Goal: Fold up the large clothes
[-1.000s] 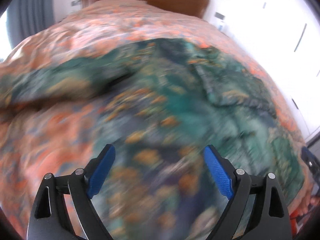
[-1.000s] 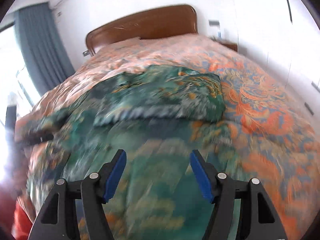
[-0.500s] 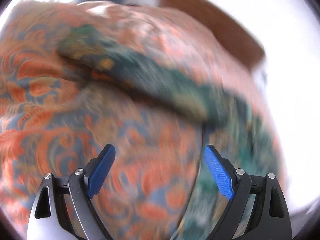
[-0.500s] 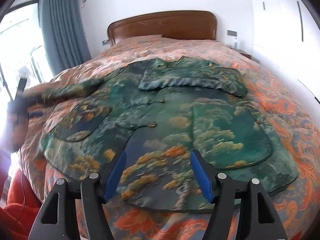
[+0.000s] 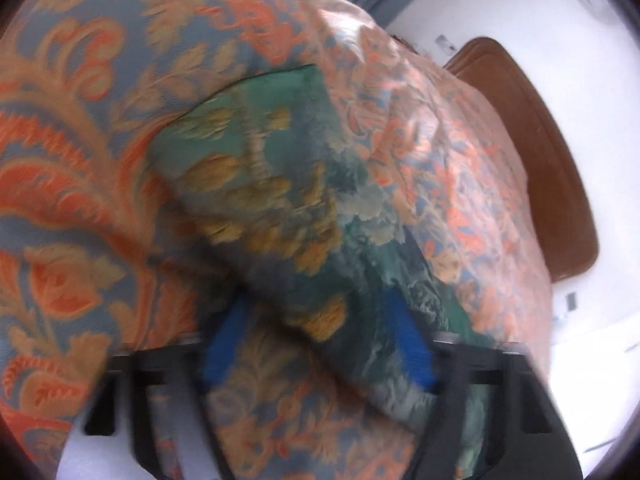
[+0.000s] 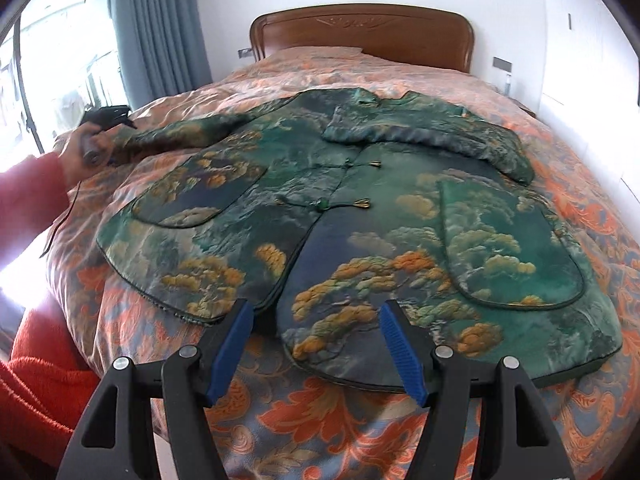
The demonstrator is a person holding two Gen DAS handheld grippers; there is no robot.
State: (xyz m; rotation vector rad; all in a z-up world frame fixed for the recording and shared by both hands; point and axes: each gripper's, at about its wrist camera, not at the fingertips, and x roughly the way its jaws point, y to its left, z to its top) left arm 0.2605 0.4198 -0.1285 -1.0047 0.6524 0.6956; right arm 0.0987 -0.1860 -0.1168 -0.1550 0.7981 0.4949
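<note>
The green jacket (image 6: pixel 360 216) lies flat on the bedspread (image 6: pixel 320 420), collar toward the headboard (image 6: pixel 360 28). The right gripper (image 6: pixel 320 344) hovers spread at its hem, holding nothing. The left gripper (image 5: pixel 316 340), motion-blurred, has just been closing around the jacket's far sleeve (image 5: pixel 280 184); contact cannot be made out.

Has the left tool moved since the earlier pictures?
Yes. The left tool has swung left from the jacket body to its outstretched sleeve; the headboard slid from top centre to the right. Its jaws have just been closing around the sleeve.
</note>
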